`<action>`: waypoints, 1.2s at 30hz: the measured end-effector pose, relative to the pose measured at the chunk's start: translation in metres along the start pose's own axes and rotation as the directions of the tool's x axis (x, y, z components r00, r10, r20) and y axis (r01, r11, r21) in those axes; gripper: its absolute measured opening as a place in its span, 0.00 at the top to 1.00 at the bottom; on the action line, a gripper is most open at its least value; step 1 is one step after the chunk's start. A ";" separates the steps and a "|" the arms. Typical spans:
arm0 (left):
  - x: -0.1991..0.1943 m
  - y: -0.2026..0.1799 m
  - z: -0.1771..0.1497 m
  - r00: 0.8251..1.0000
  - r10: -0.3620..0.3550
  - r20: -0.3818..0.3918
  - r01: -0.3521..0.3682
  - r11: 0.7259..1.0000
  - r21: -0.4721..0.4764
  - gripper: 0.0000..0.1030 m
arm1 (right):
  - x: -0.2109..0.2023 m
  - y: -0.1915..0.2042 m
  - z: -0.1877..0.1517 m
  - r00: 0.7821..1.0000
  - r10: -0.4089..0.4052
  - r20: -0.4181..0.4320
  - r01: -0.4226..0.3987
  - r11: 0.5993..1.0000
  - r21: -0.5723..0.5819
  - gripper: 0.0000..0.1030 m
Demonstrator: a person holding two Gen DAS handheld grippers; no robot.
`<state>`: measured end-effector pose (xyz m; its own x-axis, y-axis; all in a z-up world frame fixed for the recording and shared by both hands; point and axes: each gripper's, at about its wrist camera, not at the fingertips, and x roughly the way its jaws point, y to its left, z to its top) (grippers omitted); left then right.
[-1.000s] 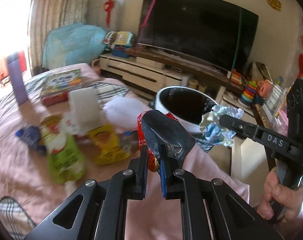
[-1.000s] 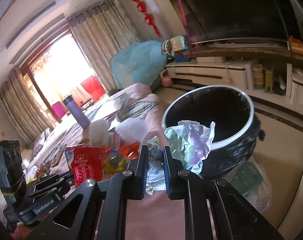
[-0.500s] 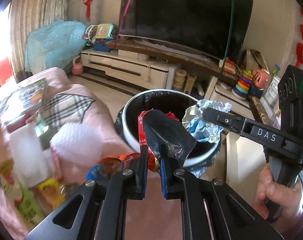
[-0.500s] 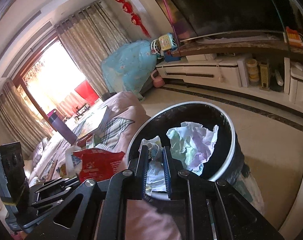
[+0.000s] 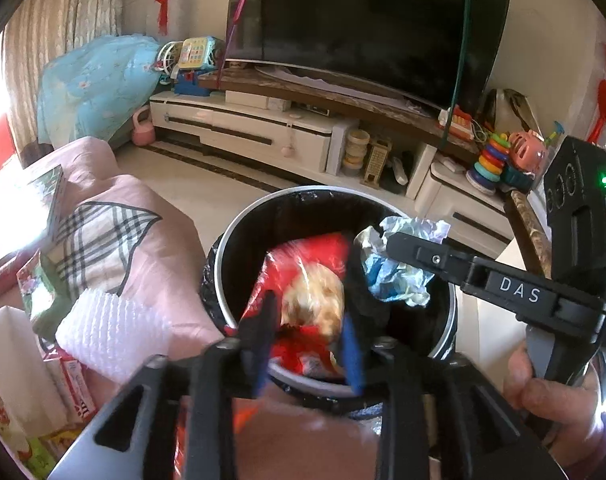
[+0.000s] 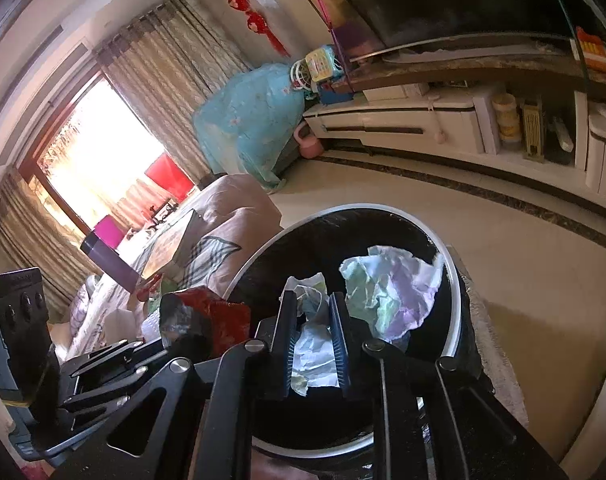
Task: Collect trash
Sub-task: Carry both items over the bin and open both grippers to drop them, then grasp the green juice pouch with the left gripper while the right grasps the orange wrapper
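Observation:
A black trash bin [image 5: 239, 248] with a white rim stands on the floor beside the pink-covered table; it also shows in the right wrist view [image 6: 451, 280]. My left gripper [image 5: 307, 320] is open over the bin's near rim, and a red snack wrapper [image 5: 303, 276] hangs loose between its spread fingers. My right gripper [image 6: 313, 312] is shut on a crumpled ball of pale paper [image 6: 387, 296] and holds it over the bin's mouth; the same paper shows in the left wrist view [image 5: 399, 272].
The pink-covered table [image 5: 151, 232] at the left carries a white foam net [image 5: 103, 328], a white box [image 5: 11, 360] and more wrappers [image 5: 75, 380]. A TV stand [image 5: 263, 128] with toys runs along the far wall. Bare floor [image 6: 523, 272] lies beyond the bin.
Both grippers have moved from above the table to over the bin. My left gripper has opened and the red wrapper has come loose from it. My right gripper stays shut on the paper.

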<state>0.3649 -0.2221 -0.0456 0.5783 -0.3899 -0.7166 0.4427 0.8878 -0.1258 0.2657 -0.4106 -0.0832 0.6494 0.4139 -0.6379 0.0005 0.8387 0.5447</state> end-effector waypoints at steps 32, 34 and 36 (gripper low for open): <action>-0.145 0.056 -0.138 0.989 0.140 0.039 -0.127 0.963 -0.237 0.34 | -0.027 0.067 -0.072 0.998 0.023 0.058 -0.021 0.999 -0.035 0.09; -0.156 0.064 -0.148 0.987 0.156 0.036 -0.141 0.952 -0.271 0.34 | -0.024 0.076 -0.079 0.999 0.029 0.046 -0.027 0.998 -0.052 0.09; -0.165 0.070 -0.154 0.985 0.171 0.033 -0.154 0.943 -0.296 0.34 | -0.018 0.085 -0.084 0.999 0.040 0.030 -0.038 0.997 -0.067 0.09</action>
<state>0.1950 -0.0581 -0.0420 0.6674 -0.2404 -0.7048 0.1256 0.9692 -0.2116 0.1898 -0.3169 -0.0712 0.6711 0.4365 -0.5992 -0.0748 0.8440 0.5311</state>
